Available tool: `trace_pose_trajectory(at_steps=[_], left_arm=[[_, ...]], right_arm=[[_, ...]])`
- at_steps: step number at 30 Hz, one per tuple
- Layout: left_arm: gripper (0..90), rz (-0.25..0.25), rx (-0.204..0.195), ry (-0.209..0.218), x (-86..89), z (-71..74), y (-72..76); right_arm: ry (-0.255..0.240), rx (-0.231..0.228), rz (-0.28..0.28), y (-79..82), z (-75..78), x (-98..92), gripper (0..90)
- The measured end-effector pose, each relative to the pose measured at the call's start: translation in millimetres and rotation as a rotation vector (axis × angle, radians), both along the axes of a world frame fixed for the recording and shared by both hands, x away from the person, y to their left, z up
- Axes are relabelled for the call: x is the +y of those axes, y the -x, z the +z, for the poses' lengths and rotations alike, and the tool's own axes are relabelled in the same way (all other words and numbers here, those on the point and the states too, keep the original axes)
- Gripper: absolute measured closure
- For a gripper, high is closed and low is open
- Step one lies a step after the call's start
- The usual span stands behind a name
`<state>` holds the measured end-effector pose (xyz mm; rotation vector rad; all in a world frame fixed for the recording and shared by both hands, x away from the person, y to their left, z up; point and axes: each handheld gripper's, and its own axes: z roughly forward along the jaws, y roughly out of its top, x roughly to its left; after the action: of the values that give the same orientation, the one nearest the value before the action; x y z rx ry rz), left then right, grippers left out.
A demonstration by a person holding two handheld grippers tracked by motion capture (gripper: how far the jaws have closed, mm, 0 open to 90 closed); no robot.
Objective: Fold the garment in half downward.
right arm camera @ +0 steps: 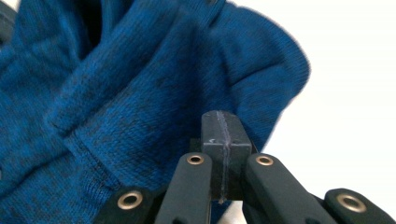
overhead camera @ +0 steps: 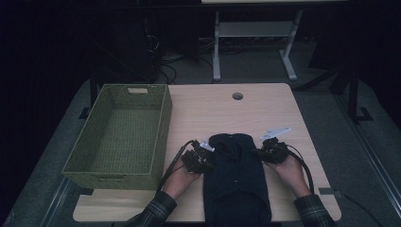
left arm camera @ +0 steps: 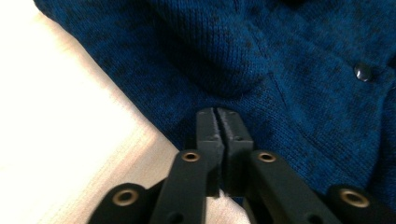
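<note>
In the left gripper view, the left hand-held gripper (left arm camera: 217,112) has its two black jaws pressed together, clenched with nothing between them; the tips rest at the edge of a blue knitted garment (left arm camera: 280,60) that covers the upper and right parts of that frame. A small dark snap button (left arm camera: 363,72) sits on the knit at the right. Pale tabletop (left arm camera: 60,140) shows in the left half of the frame.

In the right gripper view, the right hand-held gripper (right arm camera: 220,114) is likewise clenched, its pads meeting along a thin line, with no cloth caught between them. The garment (right arm camera: 116,93) lies bunched in folds across the left and centre of the frame, just behind the jaw tips, against bright tabletop (right arm camera: 350,93) on the right.

In the high view, the left hand-held gripper (overhead camera: 208,153) sits at the garment's left edge and the right hand-held gripper (overhead camera: 261,150) at its right edge, both in the lower middle of the frame. The garment (overhead camera: 236,179) looks nearly black here and lies as a long folded strip running from mid-tabletop down to the near edge. Plaid sleeves (overhead camera: 158,210) enter from the bottom. A green woven basket (overhead camera: 163,123) stands on the left part of the tabletop (overhead camera: 203,109), well apart from the garment.
</note>
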<state>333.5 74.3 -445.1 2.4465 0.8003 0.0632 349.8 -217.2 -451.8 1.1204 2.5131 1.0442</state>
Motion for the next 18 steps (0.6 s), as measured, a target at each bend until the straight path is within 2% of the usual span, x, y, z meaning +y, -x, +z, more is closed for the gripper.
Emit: trace_pose_trajectory(at_steps=[3,5,8,9,13,15,16,18], left_arm=[[84.4,0.019,-0.013,0.015,3.3,7.8,-7.7],[82.5,0.039,-0.03,0.018,5.1,14.0,-14.2],[78.8,0.062,-0.042,0.027,6.3,20.4,-27.0],[77.0,0.071,-0.047,0.031,6.0,21.9,-31.8],[72.8,0.104,-0.065,0.03,3.2,26.6,-52.1],[70.3,0.116,-0.071,0.028,0.8,27.4,-61.8],[70.0,0.119,-0.077,0.029,-0.4,27.9,-66.3],[68.2,0.122,-0.078,0.02,-2.9,27.9,-75.6]], right_arm=[[-0.039,-0.028,-0.016,-1.3,9.8,-7.4,81.3],[-0.056,-0.018,-0.014,-5.6,14.0,-11.0,76.1],[-0.095,-0.042,-0.025,-10.8,20.7,-17.3,71.0],[-0.101,-0.03,-0.029,-14.1,22.9,-18.9,68.6],[-0.1,-0.017,-0.014,-26.8,28.0,-20.4,66.0],[-0.077,-0.025,-0.012,-32.6,28.7,-18.2,65.8],[-0.09,-0.025,-0.014,-34.3,28.7,-17.3,65.6],[-0.07,-0.005,-0.008,-41.8,26.8,-15.4,64.8]])
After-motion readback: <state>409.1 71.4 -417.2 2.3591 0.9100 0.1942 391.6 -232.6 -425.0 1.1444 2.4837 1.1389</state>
